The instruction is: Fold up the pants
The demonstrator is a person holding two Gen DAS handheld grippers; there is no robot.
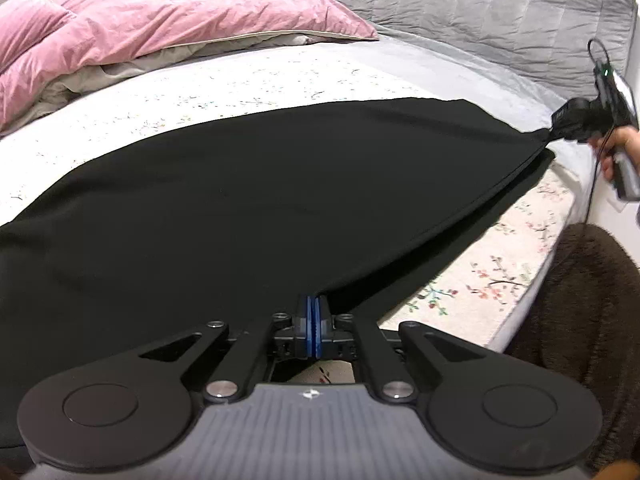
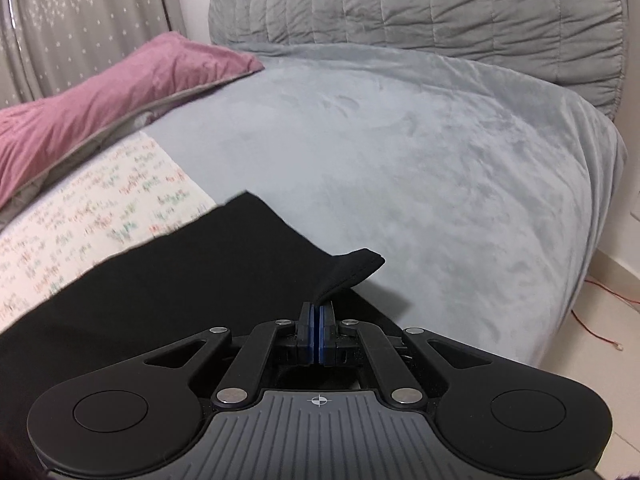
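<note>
Black cloth fills my left view: the pants (image 1: pixel 260 200) are stretched wide over the bed (image 1: pixel 240 84), one edge pulled taut between my two grippers. My left gripper (image 1: pixel 313 304) has its blue pads pressed together on the near edge of the fabric, which fans out from the pinch point. Across the span, at the far right of that view, I can see my right gripper (image 1: pixel 560 130) biting the opposite corner, the cloth drawn to a point there, with the hand (image 1: pixel 618 152) on its handle.

From the right wrist, the right gripper (image 2: pixel 319 312) is clamped on a small folded tab of the pants (image 2: pixel 180 280), which sticks up and curls over past the pads. The rest of the pants lies to the left on the floral sheet (image 2: pixel 92 216), overlapping the grey blanket (image 2: pixel 400 160). A pink duvet (image 1: pixel 140 28) is bunched along the far side, and the padded headboard (image 2: pixel 420 4) stands behind.
</note>
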